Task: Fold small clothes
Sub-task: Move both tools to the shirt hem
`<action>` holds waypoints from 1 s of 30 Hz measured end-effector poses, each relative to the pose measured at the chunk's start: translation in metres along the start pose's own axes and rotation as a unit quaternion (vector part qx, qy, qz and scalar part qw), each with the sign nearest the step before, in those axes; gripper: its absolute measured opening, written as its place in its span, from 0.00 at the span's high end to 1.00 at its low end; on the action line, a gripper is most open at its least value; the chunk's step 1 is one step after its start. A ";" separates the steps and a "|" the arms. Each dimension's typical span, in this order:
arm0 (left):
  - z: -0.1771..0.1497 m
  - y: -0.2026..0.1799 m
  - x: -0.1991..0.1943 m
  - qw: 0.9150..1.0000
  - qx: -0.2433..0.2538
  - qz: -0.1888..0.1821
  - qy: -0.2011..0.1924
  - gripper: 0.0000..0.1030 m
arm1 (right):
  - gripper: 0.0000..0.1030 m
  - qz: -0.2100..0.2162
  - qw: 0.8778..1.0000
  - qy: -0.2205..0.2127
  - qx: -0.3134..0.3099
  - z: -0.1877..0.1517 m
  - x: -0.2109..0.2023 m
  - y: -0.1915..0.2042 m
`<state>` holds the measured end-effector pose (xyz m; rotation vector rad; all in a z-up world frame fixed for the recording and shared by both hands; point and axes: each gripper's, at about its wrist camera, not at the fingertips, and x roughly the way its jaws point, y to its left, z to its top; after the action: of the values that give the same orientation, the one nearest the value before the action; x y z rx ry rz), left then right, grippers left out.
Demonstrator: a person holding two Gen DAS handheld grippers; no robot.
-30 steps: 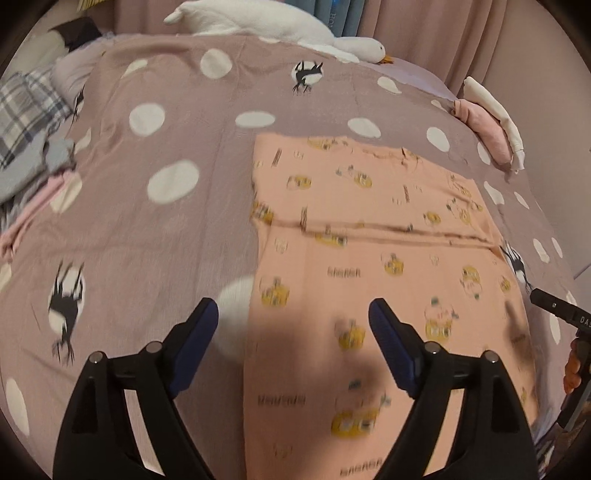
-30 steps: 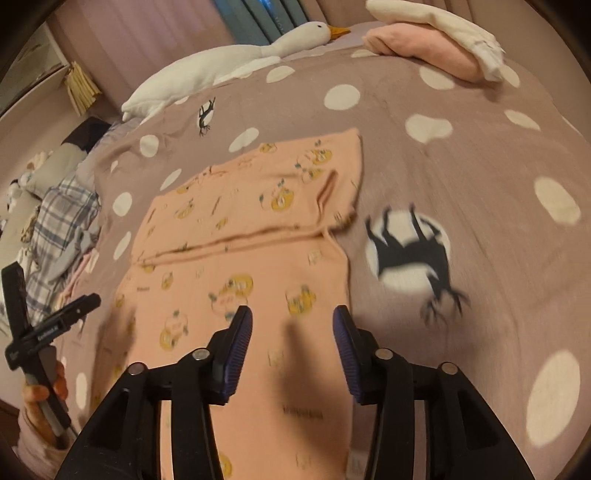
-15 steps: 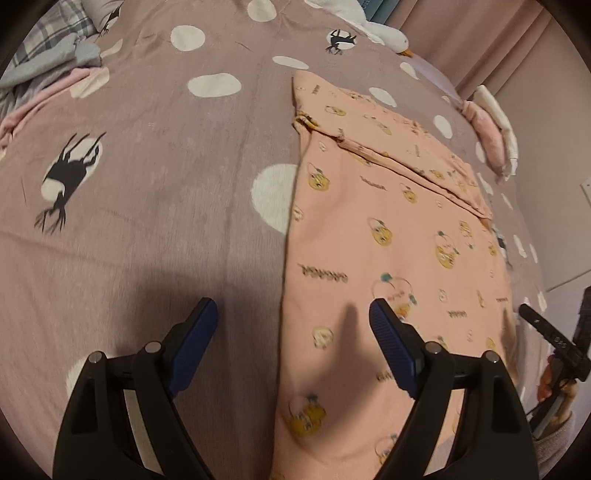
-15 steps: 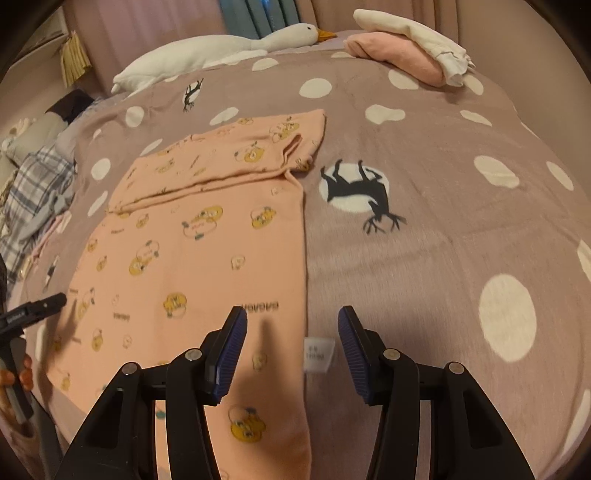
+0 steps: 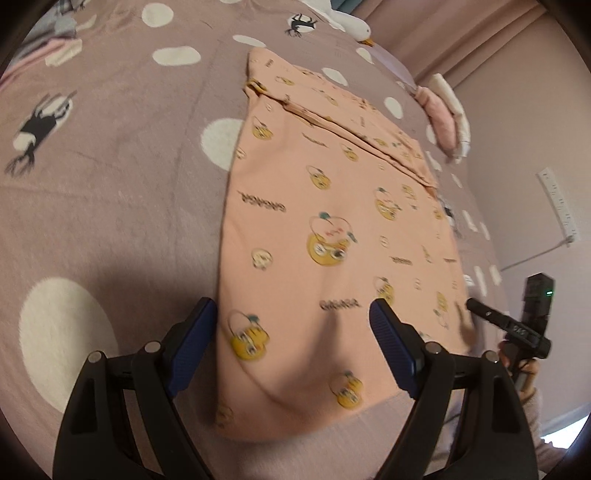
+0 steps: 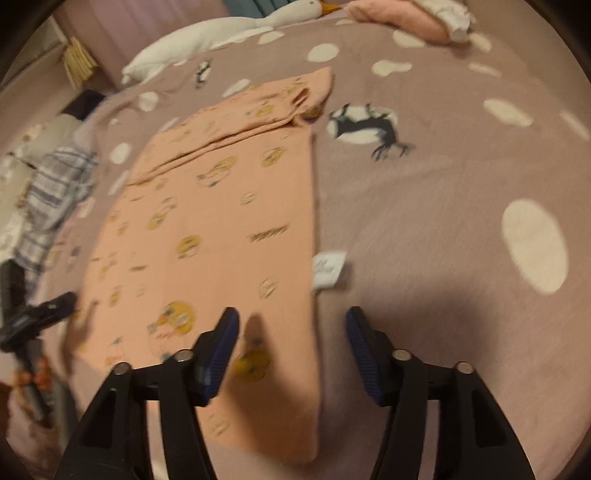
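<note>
The peach printed garment point(image 5: 332, 236) is lying flat near the bed's point(image 5: 110, 184) front edge. Soft and light, it should be pinched at its near corners. The left gripper point(image 5: 291, 325) is hovering released; the right gripper point(image 6: 291, 332) is opening, empty.

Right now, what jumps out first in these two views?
The peach cartoon-print garment lies flat mid-bedspread, its far end already folded over. Both pairs of blue-padded fingers hover open over its near corners, left gripper, right gripper opening. A white goose plush lies at the bed's far edge.
</note>
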<state>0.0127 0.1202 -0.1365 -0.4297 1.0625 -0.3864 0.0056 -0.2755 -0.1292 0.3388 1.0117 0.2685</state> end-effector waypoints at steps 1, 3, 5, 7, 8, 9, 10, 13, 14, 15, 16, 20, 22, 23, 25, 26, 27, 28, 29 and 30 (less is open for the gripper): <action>-0.001 0.001 0.000 1.000 -0.003 -0.013 0.003 0.18 | 0.39 0.014 1.000 0.004 0.002 -0.003 -0.002 -0.001; -0.001 0.001 0.001 1.000 -0.005 -0.024 0.007 0.18 | 0.39 0.042 0.999 0.010 0.005 -0.007 -0.003 -0.002; 0.003 0.002 0.005 0.999 -0.008 -0.036 0.013 0.18 | 0.39 0.059 0.998 0.010 0.015 -0.007 0.000 -0.004; 0.009 0.003 0.009 0.999 -0.016 -0.047 0.015 0.18 | 0.38 0.071 0.997 0.004 0.025 -0.002 0.004 -0.005; 0.013 0.003 0.012 0.998 -0.021 -0.052 0.016 0.18 | 0.38 0.076 0.997 0.000 0.029 0.001 0.007 -0.005; 0.016 0.003 0.013 0.998 -0.023 -0.058 0.017 0.18 | 0.38 0.083 0.996 -0.002 0.033 0.005 0.010 -0.006; 0.020 0.002 0.016 0.997 -0.026 -0.063 0.018 0.18 | 0.38 0.090 0.995 -0.005 0.038 0.010 0.013 -0.006; 0.033 0.001 0.025 0.996 -0.038 -0.082 0.022 0.18 | 0.39 0.115 0.992 -0.011 0.055 0.021 0.022 -0.008; 0.037 0.001 0.027 0.995 -0.044 -0.089 0.021 0.18 | 0.39 0.123 0.990 -0.012 0.064 0.025 0.025 -0.009; 0.039 0.001 0.029 0.994 -0.048 -0.094 0.022 0.18 | 0.39 0.128 0.989 -0.014 0.068 0.027 0.026 -0.010; 0.041 0.001 0.030 0.994 -0.051 -0.098 0.021 0.18 | 0.39 0.134 0.988 -0.015 0.074 0.029 0.028 -0.010; 0.040 0.002 0.029 0.992 -0.056 -0.107 0.023 0.25 | 0.39 0.144 0.987 -0.011 0.075 0.028 0.027 -0.011; 0.035 0.004 0.027 0.991 -0.056 -0.116 0.030 0.32 | 0.39 0.152 0.986 -0.004 0.073 0.023 0.024 -0.012; 0.030 0.006 0.024 0.991 -0.053 -0.120 0.034 0.35 | 0.39 0.159 0.985 0.000 0.072 0.018 0.022 -0.013; 0.020 0.007 0.020 0.990 -0.049 -0.123 0.041 0.38 | 0.39 0.171 0.983 0.007 0.073 0.009 0.018 -0.016; 0.016 0.008 0.019 0.989 -0.051 -0.129 0.043 0.39 | 0.39 0.177 0.981 0.010 0.074 0.005 0.016 -0.017; 0.012 0.009 0.017 0.988 -0.054 -0.135 0.044 0.39 | 0.39 0.183 0.980 0.014 0.074 0.000 0.013 -0.018; 0.007 0.010 0.014 0.987 -0.059 -0.142 0.045 0.39 | 0.39 0.189 0.979 0.018 0.076 -0.003 0.011 -0.018; 0.001 0.012 0.012 0.985 -0.066 -0.150 0.045 0.39 | 0.39 0.195 0.977 0.023 0.077 -0.008 0.009 -0.018; -0.004 0.013 0.009 0.984 -0.071 -0.157 0.045 0.39 | 0.39 0.199 0.976 0.028 0.078 -0.009 0.008 -0.018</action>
<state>0.0148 0.1263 -0.1515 -0.7166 1.1160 -0.6161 0.0028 -0.2873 -0.1473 0.6827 1.0187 0.5651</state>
